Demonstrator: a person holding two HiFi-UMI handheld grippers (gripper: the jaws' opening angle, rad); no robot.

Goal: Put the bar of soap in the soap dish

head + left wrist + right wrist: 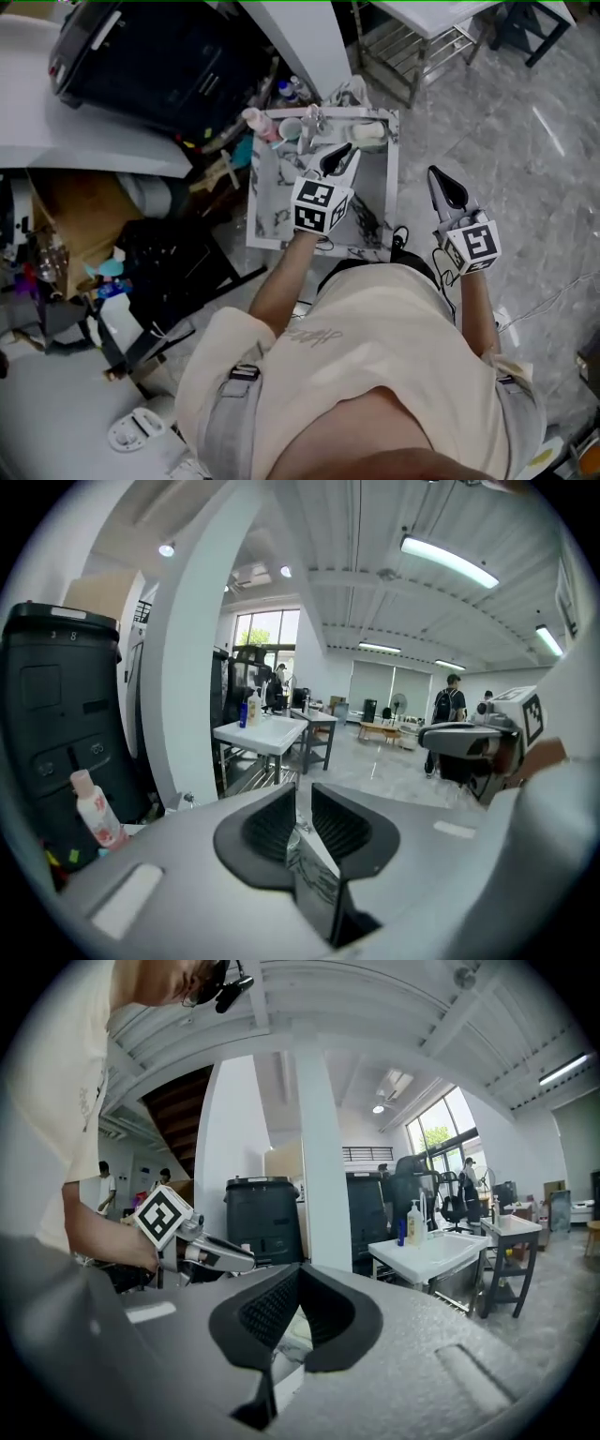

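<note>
A marble-patterned washstand [267, 202] stands in front of me. At its far right corner lies a pale bar-shaped thing [369, 132]; it looks like the soap on its dish, but I cannot tell the two apart. My left gripper [349, 148] hangs above the basin and points toward that corner. Its jaws stand a narrow gap apart with nothing between them [302, 803]. My right gripper [434, 172] floats right of the washstand, over the floor, and its pads meet at the tip with nothing held [298, 1279].
A faucet [309, 120] and a pink bottle [258, 122] stand at the basin's back edge. A black bin [159, 56] sits to the left, with boxes and clutter [84, 244] below it. A white sink table [267, 733] and people stand farther off.
</note>
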